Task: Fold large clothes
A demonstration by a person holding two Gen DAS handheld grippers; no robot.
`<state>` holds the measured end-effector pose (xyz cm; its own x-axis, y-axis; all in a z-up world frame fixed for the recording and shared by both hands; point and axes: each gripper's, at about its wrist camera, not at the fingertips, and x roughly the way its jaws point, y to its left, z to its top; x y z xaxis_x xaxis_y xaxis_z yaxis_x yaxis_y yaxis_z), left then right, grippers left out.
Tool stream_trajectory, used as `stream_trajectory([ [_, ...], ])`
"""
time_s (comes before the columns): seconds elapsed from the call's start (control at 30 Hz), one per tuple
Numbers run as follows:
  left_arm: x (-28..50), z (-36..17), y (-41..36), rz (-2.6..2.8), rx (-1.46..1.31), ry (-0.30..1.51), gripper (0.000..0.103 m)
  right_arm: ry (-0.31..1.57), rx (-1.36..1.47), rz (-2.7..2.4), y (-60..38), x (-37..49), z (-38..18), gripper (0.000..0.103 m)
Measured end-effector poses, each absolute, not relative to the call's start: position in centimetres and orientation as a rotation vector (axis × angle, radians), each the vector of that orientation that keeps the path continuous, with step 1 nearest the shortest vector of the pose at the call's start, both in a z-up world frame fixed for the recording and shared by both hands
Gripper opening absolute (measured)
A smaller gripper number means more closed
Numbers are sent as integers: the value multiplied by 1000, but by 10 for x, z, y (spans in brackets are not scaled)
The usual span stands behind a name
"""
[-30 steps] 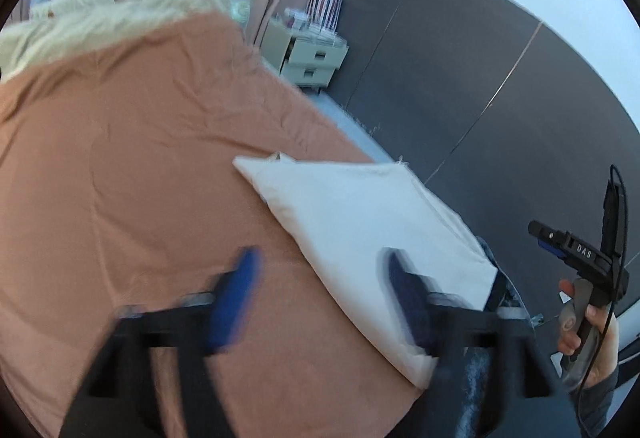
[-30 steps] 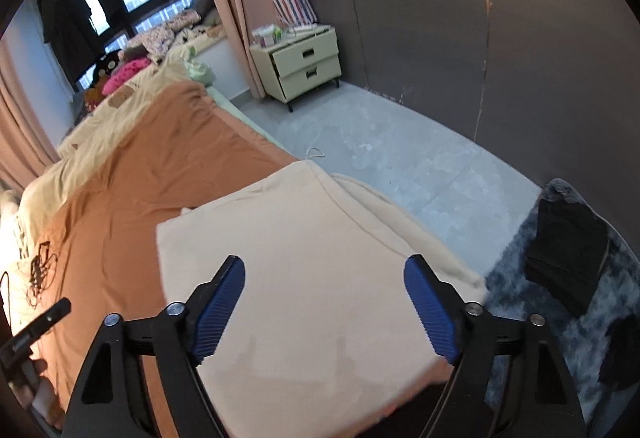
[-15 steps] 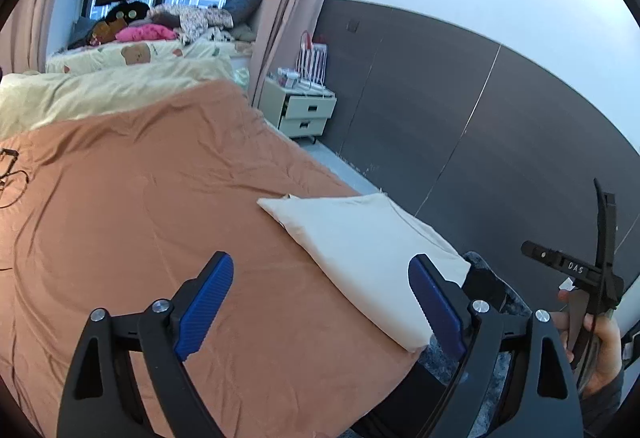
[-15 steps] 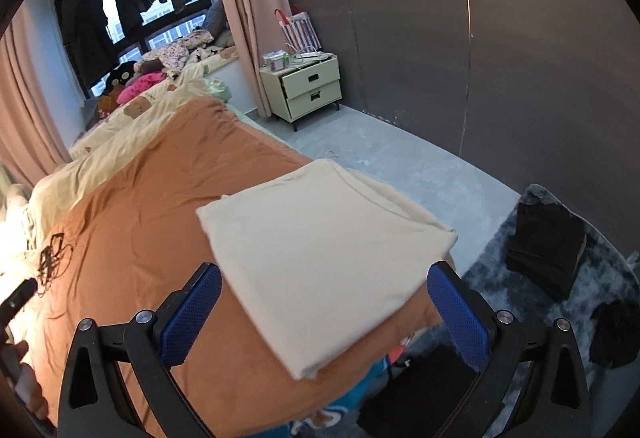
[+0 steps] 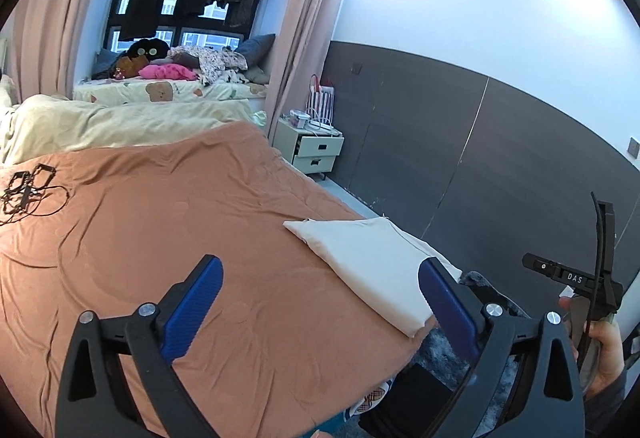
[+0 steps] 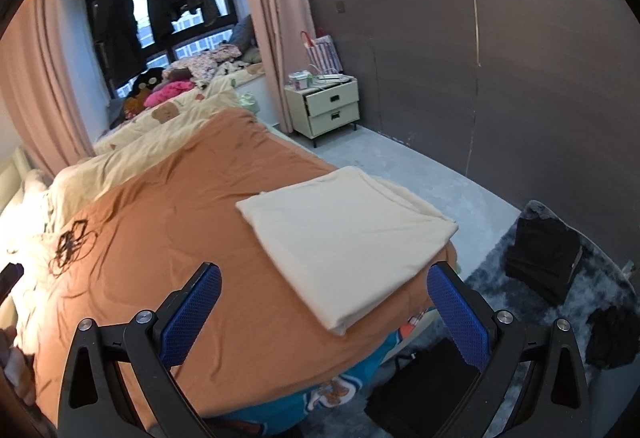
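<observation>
From the left wrist the left gripper (image 5: 316, 294) is opening wide with nothing in it while the folded cream garment (image 5: 372, 262) is sitting right at the bed's (image 5: 160, 230) corner, so it's probably risking a slide off, and from the right wrist the right gripper (image 6: 324, 302) is hanging spread and empty too, with loads of bare orange cover open beside it.

Folded cream garment (image 6: 348, 238): matt woven cloth, smooth, near frame centre. Orange bedspread (image 6: 192, 222): soft matt fabric, lightly creased. My finger pads (image 6: 190, 312): blue textured rubbery plastic on matt black plastic arms, shiny metal screws. Rug (image 6: 500, 274) lower right: shaggy grey pile. Nightstand (image 6: 328, 106): smooth cream finish.
</observation>
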<state>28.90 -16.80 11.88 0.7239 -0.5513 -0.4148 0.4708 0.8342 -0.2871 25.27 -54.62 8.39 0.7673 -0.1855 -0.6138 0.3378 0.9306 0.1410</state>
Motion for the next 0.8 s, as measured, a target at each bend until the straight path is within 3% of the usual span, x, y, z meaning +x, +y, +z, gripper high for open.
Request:
stream_trajectory([
  [0.4, 196, 107, -104, -454, -158, 419, 100, 557, 233, -225, -493, 186, 82, 103],
  [0.8, 124, 80, -45, -301, -196, 352, 101, 548, 250, -151, -445, 136, 37, 103],
])
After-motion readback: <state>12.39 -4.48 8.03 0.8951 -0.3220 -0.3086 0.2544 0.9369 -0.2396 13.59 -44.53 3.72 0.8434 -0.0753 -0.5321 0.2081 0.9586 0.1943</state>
